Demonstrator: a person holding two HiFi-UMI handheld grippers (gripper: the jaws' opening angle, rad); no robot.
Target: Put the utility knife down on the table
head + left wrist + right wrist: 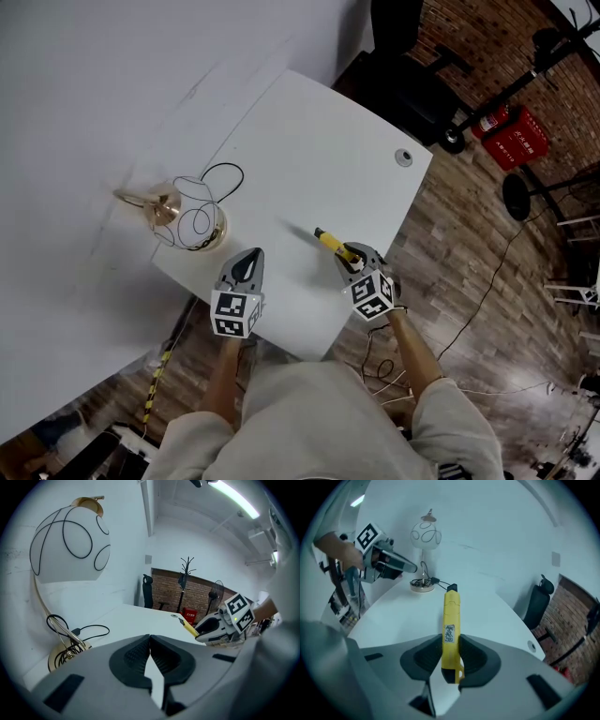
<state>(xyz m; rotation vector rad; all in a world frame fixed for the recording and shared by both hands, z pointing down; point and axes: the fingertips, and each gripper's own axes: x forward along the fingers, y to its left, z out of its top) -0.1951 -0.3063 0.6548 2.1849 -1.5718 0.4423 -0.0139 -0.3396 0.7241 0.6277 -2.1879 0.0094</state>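
Nearest, the right gripper (451, 645) has its jaws partly apart and clamped on the yellow utility knife (451, 623). One dark pad presses on each side of the handle, near its rear end. The rest of the knife reaches forward past the jaws, with its dark tip farthest away. From the head view, the knife (330, 242) slants up and left out of the right gripper (354, 257), over the near right part of the white table (319, 159). Whether its tip touches the tabletop cannot be told.

Beside it, well apart to the left, the left gripper (251, 256) hangs over the table's near edge. In its own view the left gripper (150, 638) has its jaws together at the tips, with nothing between them.

Counted, there are two grippers, each with one marker cube behind its jaws, and one knife.

Farther off, one lamp (187, 217) stands near the table's left edge. It has a brass base, a curved brass stem and a white shade (70, 541) drawn with black rings. One black cable (79, 632) lies looped beside the base.

Beyond that, one round grommet (403, 157) sits in the table's far right corner. Past the table are wooden floor, one dark office chair (536, 606) and a brick wall.
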